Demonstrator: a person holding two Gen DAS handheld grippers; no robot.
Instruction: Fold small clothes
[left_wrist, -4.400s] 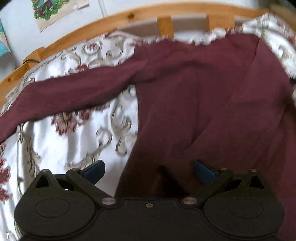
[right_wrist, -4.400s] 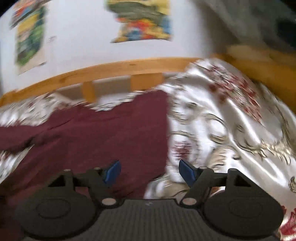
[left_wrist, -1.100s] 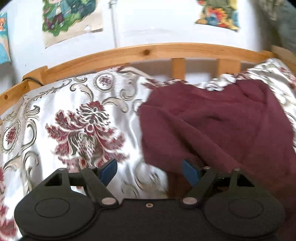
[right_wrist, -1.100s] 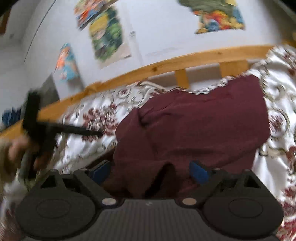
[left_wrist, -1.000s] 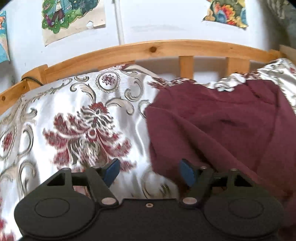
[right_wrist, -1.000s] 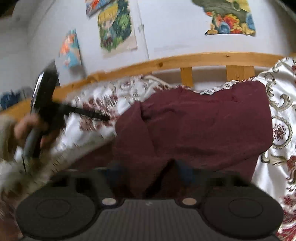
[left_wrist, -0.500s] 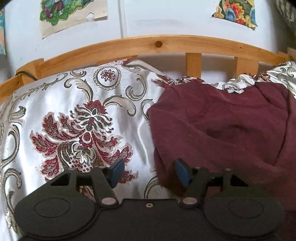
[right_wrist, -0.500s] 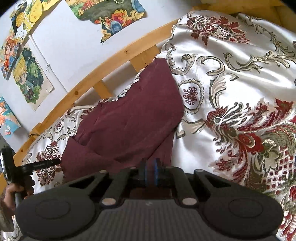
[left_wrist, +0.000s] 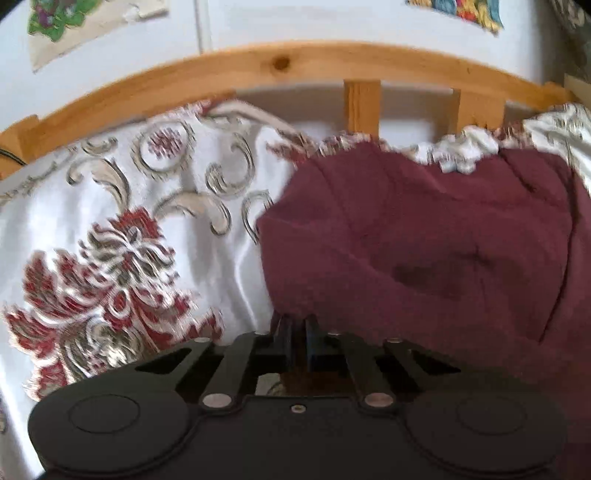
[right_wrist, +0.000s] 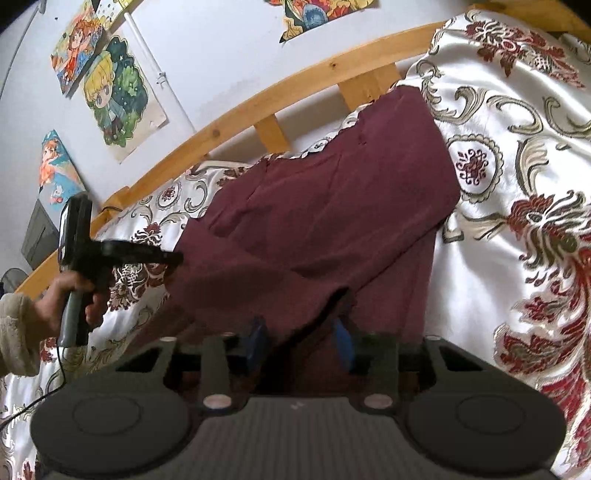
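A maroon garment (left_wrist: 424, 240) lies partly folded on a white satin bedspread with red floral print (left_wrist: 110, 240). My left gripper (left_wrist: 297, 328) is shut on the garment's near left edge. In the right wrist view the garment (right_wrist: 332, 214) stretches toward the headboard. My right gripper (right_wrist: 301, 339) has its blue fingers apart, with the garment's near hem lying between them. The left gripper (right_wrist: 173, 258) also shows there, held in a hand at the garment's left edge.
A wooden headboard rail (left_wrist: 295, 62) with slats runs behind the bed, below a white wall with posters (right_wrist: 118, 92). The bedspread (right_wrist: 517, 184) extends to the right of the garment. A cable (right_wrist: 33, 398) trails from the left hand.
My left gripper has closed on the garment's left edge. My right gripper, shut half a second ago, has opened and dropped toward the hem.
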